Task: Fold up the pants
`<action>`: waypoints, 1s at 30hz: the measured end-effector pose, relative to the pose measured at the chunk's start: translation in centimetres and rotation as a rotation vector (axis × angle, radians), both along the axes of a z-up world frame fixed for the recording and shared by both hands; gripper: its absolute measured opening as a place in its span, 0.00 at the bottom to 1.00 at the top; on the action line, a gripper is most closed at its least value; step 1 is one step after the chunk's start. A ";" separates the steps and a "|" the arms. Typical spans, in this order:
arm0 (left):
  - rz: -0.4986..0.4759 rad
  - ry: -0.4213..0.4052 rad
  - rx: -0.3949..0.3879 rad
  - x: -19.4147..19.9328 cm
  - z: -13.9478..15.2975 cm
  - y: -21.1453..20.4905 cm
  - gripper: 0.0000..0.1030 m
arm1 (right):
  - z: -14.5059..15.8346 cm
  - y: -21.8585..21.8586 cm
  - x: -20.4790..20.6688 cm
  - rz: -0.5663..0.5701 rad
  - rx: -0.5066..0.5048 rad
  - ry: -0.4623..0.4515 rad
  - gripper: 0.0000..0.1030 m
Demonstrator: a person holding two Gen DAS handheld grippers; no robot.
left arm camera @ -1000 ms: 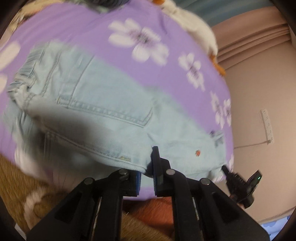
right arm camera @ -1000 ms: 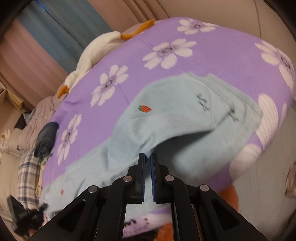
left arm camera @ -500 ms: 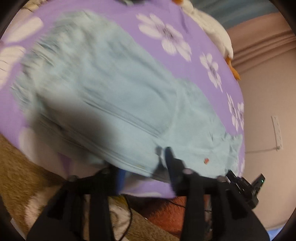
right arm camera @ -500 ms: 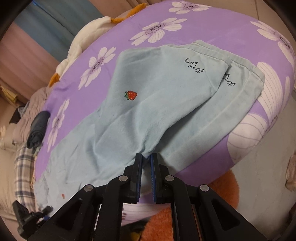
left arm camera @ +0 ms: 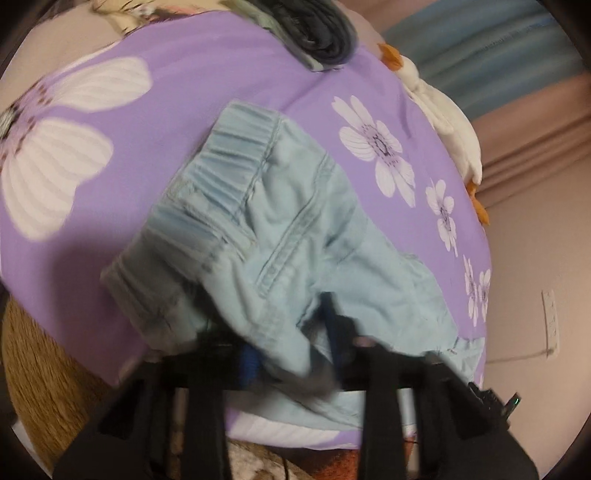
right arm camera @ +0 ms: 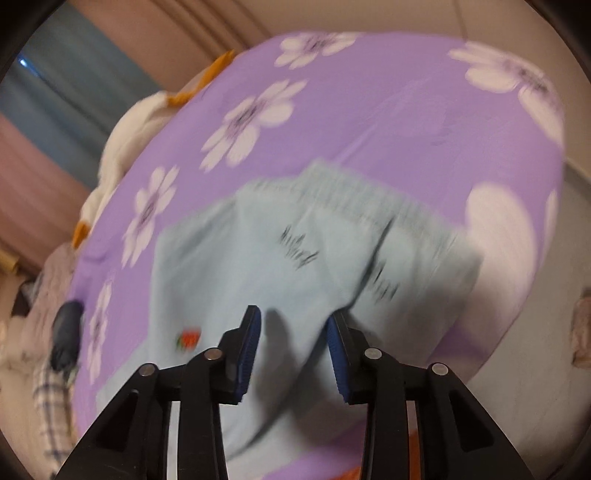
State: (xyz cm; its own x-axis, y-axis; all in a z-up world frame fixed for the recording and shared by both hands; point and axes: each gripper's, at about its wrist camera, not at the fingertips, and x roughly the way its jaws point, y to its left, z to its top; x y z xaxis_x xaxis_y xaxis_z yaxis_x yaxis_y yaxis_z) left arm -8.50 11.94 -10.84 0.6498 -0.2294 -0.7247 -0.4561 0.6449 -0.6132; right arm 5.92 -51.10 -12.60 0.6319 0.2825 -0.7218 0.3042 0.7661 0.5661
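Light blue denim pants [left arm camera: 295, 236] lie on a purple flowered bedsheet [left arm camera: 207, 66], waistband bunched toward the upper left. My left gripper [left arm camera: 291, 354] is open, its jaws wide apart, with a loose fold of the denim draped between them. In the right wrist view the pants [right arm camera: 258, 258] show a small strawberry patch [right arm camera: 188, 338] and black lettering. My right gripper [right arm camera: 293, 347] is open just above the cloth and holds nothing.
A white plush duck [left arm camera: 443, 110] lies along the far edge of the bed. Dark folded clothes [left arm camera: 317, 33] sit at the far end. A plaid cloth [right arm camera: 48, 406] and a dark bundle [right arm camera: 66, 332] lie at the left. A brown rug [left arm camera: 40, 387] covers the floor.
Both grippers were shut on the pants' edge and have opened and let go. The pants now lie bunched on the sheet, with the waistband further up the bed.
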 end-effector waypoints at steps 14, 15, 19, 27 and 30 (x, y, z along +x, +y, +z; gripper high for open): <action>-0.041 0.050 -0.020 -2.1 -1.4 0.0 0.14 | -0.8 -3.2 -2.1 -0.088 -0.117 0.037 0.04; -0.044 0.052 -0.019 -2.0 -1.2 0.0 0.14 | -1.9 -3.2 -2.0 -0.082 -0.103 0.059 0.04; -0.050 0.057 0.014 -2.2 0.3 -0.3 0.13 | -1.1 -3.6 -2.5 -0.101 -0.120 0.034 0.02; -0.046 0.105 0.058 -2.4 -0.8 -0.6 0.13 | -2.0 -3.9 -2.4 -0.103 -0.136 0.068 0.02; -0.050 0.109 0.058 -2.5 -0.7 -0.5 0.17 | -1.9 -3.7 -2.6 -0.107 -0.145 0.060 0.02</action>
State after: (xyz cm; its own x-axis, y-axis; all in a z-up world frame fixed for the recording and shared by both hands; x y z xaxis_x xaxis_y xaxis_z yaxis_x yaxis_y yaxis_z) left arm -10.98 11.49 -11.53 0.5554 -0.2152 -0.8032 -0.4842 0.7016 -0.5228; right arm 3.35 -54.82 -14.48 0.6074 0.1063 -0.7873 0.4180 0.8000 0.4304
